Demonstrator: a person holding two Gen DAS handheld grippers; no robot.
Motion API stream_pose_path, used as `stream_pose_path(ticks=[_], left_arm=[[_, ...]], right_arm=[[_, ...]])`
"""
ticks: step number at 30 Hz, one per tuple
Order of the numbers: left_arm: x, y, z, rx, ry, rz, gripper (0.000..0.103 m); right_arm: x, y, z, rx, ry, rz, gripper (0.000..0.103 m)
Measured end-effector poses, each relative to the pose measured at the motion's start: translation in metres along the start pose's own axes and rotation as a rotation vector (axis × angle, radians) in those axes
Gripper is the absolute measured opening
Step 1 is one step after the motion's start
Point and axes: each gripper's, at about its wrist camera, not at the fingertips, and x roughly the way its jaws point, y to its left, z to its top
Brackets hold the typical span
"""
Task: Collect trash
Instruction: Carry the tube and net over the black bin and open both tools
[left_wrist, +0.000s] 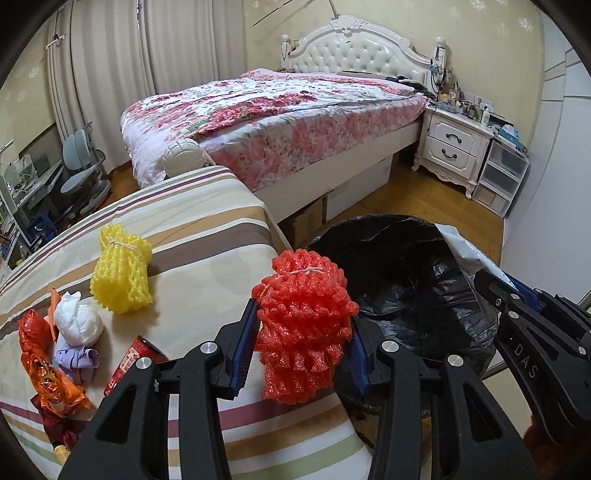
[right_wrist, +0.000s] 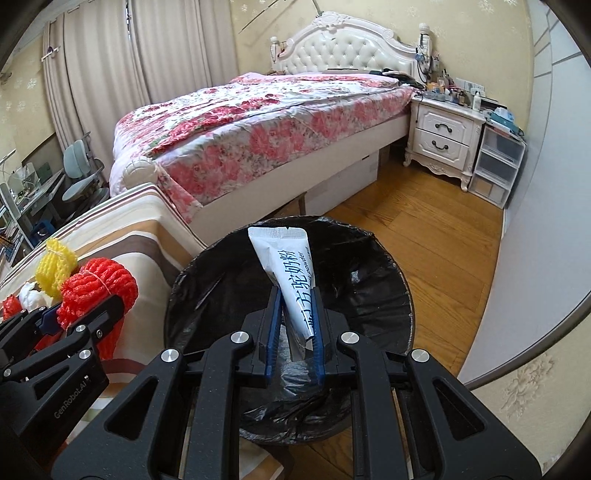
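My left gripper (left_wrist: 301, 343) is shut on a red foam fruit net (left_wrist: 303, 325), held above the striped cushion's right edge beside the bin. My right gripper (right_wrist: 295, 325) is shut on a white milk-powder sachet (right_wrist: 286, 266) and holds it over the black-lined trash bin (right_wrist: 369, 295). The bin (left_wrist: 399, 273) and the sachet (left_wrist: 469, 254) also show in the left wrist view. On the striped cushion (left_wrist: 192, 236) lie a yellow foam net (left_wrist: 120, 275), a white crumpled wad (left_wrist: 77, 321), a lilac scrap (left_wrist: 75, 360), an orange wrapper (left_wrist: 46, 373) and a red packet (left_wrist: 136, 363).
A bed with a floral quilt (left_wrist: 280, 114) stands behind the cushion. A white nightstand (right_wrist: 439, 140) and clear plastic drawers (right_wrist: 496, 166) stand at the back right on the wooden floor (right_wrist: 424, 236). A desk and grey chair (left_wrist: 79, 166) are at the far left.
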Motion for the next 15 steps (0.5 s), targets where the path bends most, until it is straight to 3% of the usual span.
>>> stream_pose_path(ticks=[11,13,15], left_arm=[[0.015,-0.016,0.008,0.033,0.019,0.005,0.044],[0.017,-0.018,0.009,0.041,0.025,0.007,0.045],[0.017,-0.018,0.008,0.043,0.026,0.013,0.055]], right_arm=[[0.009,-0.013,0.004,0.022,0.011,-0.007,0.015],[0.01,-0.015,0.005,0.026,0.011,-0.009,0.015],[0.01,-0.017,0.005,0.032,0.011,-0.011,0.016]])
